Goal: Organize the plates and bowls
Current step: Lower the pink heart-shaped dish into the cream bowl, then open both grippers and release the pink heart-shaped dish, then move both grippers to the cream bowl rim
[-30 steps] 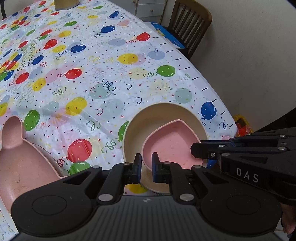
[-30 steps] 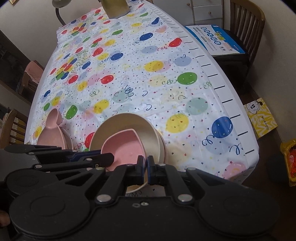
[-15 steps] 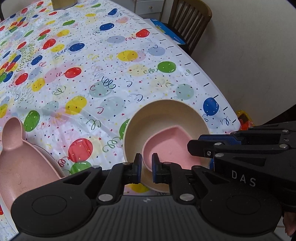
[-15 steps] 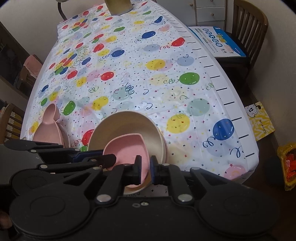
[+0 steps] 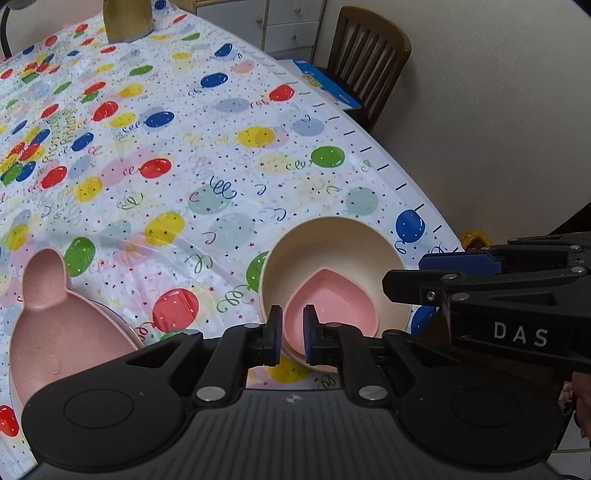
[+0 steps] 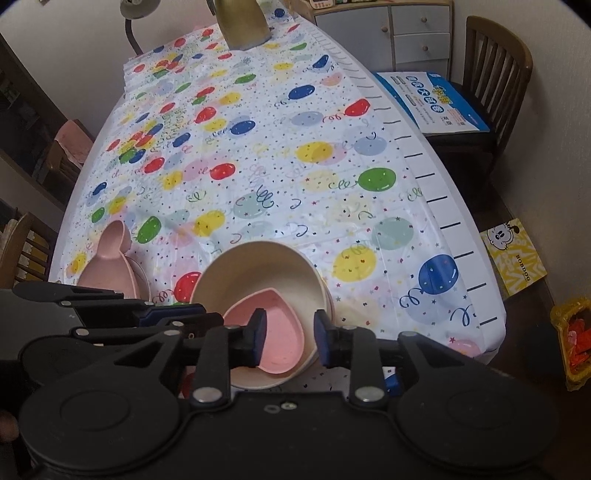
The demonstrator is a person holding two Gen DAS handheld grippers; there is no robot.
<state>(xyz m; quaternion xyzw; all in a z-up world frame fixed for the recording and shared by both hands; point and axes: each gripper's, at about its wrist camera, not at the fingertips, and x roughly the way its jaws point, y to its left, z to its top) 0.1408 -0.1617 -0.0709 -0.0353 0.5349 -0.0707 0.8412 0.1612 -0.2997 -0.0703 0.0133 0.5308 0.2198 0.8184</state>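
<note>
A pink heart-shaped bowl [image 5: 328,302] [image 6: 266,332] lies inside a cream round bowl [image 5: 332,243] [image 6: 258,266] near the table's front edge. My right gripper [image 6: 290,338] [image 5: 402,273] hangs over their near rim; its jaws are opening, with both rims between the pads and neither pad pressing on them. My left gripper [image 5: 291,332] [image 6: 221,319] is shut at the bowls' left rim, and I cannot tell whether it touches them. A pink plate with an ear-shaped tab [image 5: 55,332] [image 6: 107,266] rests to the left.
The balloon-print tablecloth [image 5: 221,147] covers the table, whose edge runs along the right. A gold lamp base [image 6: 243,22] stands at the far end. A wooden chair [image 6: 495,74] holds a blue pack [image 6: 436,99]. A yellow bag [image 6: 513,254] lies on the floor.
The right gripper's jaws have parted from a shut grip on the pink bowl's rim. The pink bowl has sunk from a tilt to lie lower in the cream bowl. The left gripper stayed put.
</note>
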